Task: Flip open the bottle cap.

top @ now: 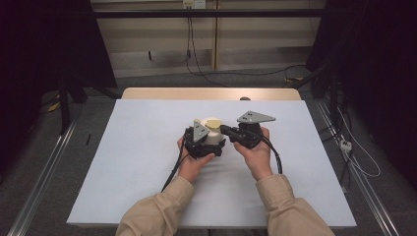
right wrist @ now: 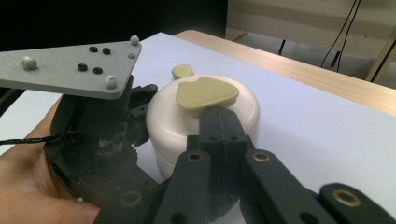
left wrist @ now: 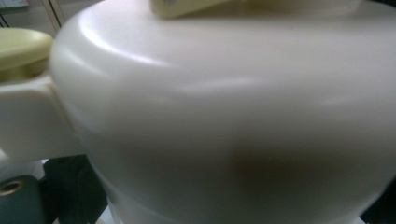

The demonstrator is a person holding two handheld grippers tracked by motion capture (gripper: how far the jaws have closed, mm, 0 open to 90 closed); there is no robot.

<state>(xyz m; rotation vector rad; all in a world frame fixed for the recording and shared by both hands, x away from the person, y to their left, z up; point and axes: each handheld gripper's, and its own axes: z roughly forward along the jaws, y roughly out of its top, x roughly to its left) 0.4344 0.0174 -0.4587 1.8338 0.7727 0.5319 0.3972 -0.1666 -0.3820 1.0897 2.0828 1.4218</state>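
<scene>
Here the right hand-held gripper (right wrist: 219, 116), jaws closed, pinches the cream container's (right wrist: 177, 126) tab (right wrist: 205, 95); left's state unclear.

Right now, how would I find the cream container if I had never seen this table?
Look at the middle of the pale blue mat on the table. Between the two hand-held grippers stands a round cream container; it alone has a yellowish flap on top.

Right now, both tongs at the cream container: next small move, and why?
Probably lift the right tongs slightly to pry up the yellow-green lid tab. Its jaws are shut together right at the tab's near edge, while the left tongs sit against the cream container, seemingly bracing it. Whether the tab is actually pinched is unclear.
</scene>
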